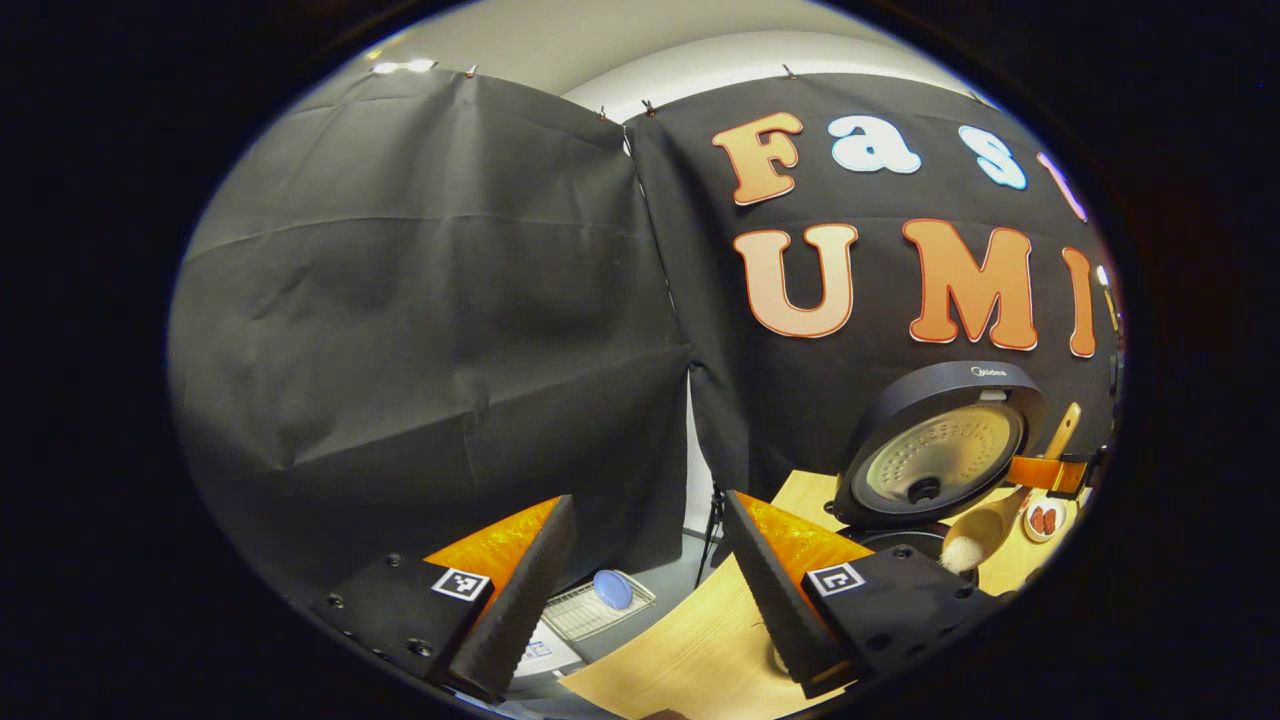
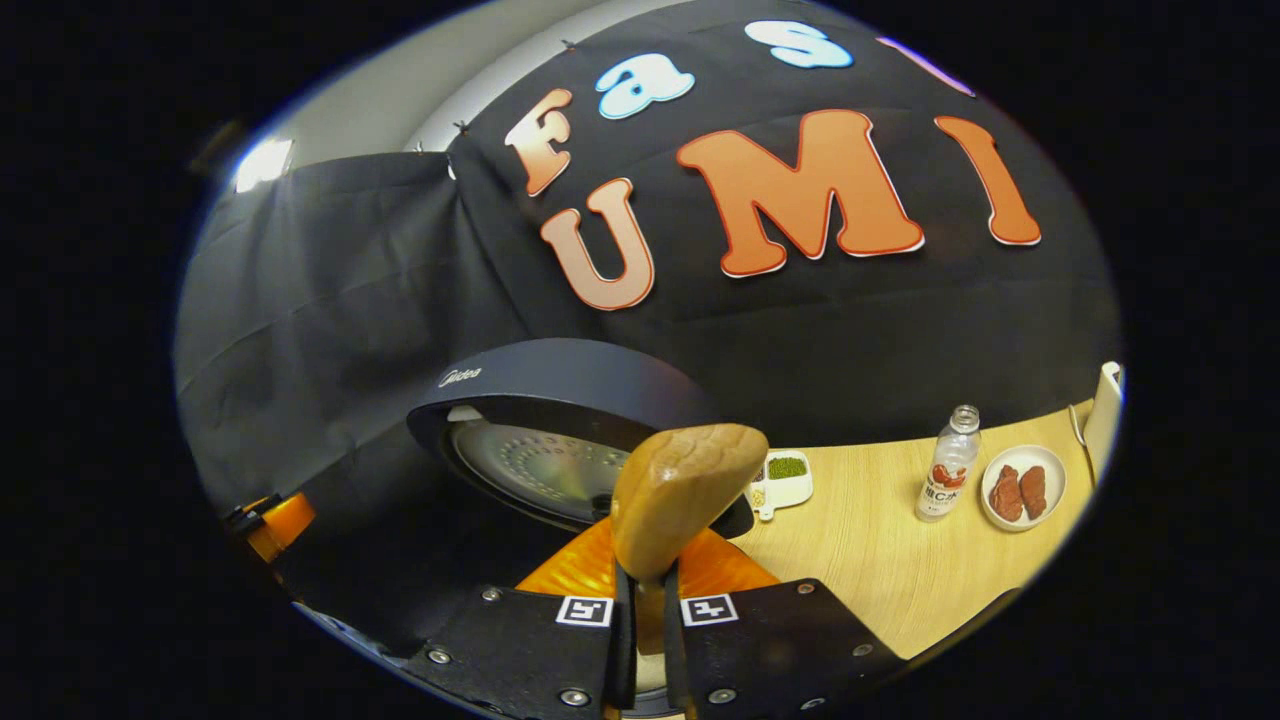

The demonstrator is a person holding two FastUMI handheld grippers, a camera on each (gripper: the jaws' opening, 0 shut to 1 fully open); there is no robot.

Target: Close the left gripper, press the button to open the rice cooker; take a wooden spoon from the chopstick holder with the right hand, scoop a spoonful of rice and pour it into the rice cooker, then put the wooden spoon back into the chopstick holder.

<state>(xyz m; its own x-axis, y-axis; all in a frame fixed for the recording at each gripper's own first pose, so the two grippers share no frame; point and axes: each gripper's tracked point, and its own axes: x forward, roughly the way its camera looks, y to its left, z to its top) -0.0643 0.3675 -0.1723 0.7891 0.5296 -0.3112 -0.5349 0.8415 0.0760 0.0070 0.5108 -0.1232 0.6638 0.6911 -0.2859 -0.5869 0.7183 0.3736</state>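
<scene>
The black rice cooker (image 1: 940, 450) stands with its lid raised, the lid's inner plate facing me. Over its pot hangs the wooden spoon (image 1: 985, 525), tilted down, with white rice (image 1: 962, 553) at its lower tip. The right gripper (image 1: 1050, 472) holds the spoon's handle at the far right. My left gripper (image 1: 645, 600) is open and holds nothing, low over the table's left end. In the right gripper view, the right gripper (image 2: 645, 600) is shut on the spoon (image 2: 685, 495), whose bowl shows its back in front of the cooker lid (image 2: 560, 400).
On the wooden table (image 2: 880, 560) stand a small tray of green beans (image 2: 785, 475), a bottle (image 2: 948, 478) and a plate of red pieces (image 2: 1022, 490). A wire rack (image 1: 590, 610) with a blue disc sits below the table's left end.
</scene>
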